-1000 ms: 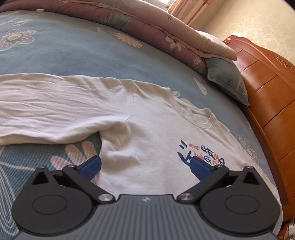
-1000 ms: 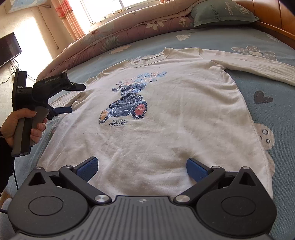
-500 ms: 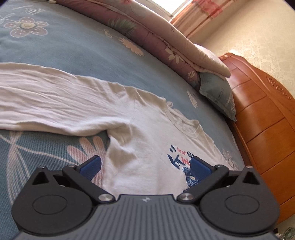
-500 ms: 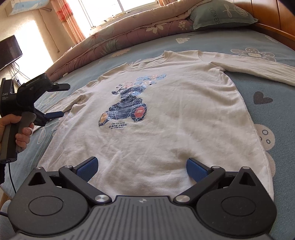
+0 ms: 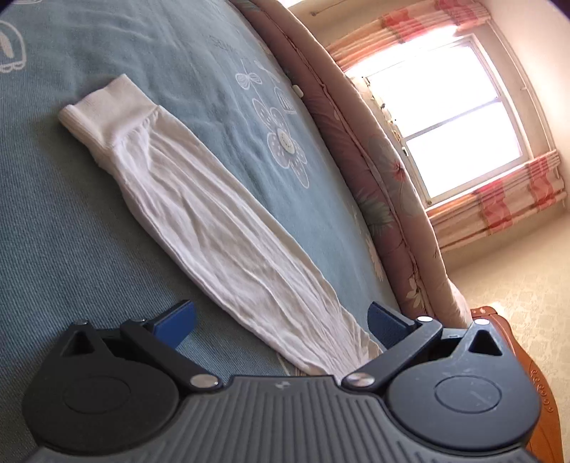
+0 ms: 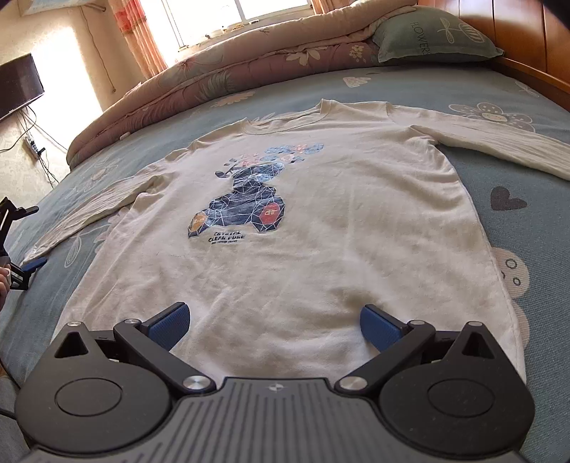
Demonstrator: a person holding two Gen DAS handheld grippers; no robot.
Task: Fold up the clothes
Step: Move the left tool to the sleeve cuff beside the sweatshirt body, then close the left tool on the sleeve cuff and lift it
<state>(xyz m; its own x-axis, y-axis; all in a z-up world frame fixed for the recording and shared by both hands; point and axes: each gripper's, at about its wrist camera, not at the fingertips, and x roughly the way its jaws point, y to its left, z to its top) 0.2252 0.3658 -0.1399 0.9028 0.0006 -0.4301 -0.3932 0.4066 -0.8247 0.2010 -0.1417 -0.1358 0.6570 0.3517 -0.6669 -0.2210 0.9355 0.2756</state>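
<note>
White long-sleeved shirt (image 6: 302,249) flat on bed (image 6: 516,220); your left tool (image 5: 281,320) wide open over its sleeve (image 5: 199,213), holding nothing; your right tool (image 6: 272,322) wide open above hem, empty

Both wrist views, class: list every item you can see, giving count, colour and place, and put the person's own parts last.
shirt: one, cream with a dark bear print, spread flat on the bed
sleeve: one in the left view, white, stretched out with its cuff far from the gripper
bedsheet: one, blue-grey with flowers
quilt: one, dusky pink floral, rolled along the far edge
pillow: one, green, by the headboard
headboard: one, orange-brown wood
window: one, bright, pink-striped curtains
left gripper: black, blue pads, open above the sleeve
right gripper: same colours, open at the hem
</note>
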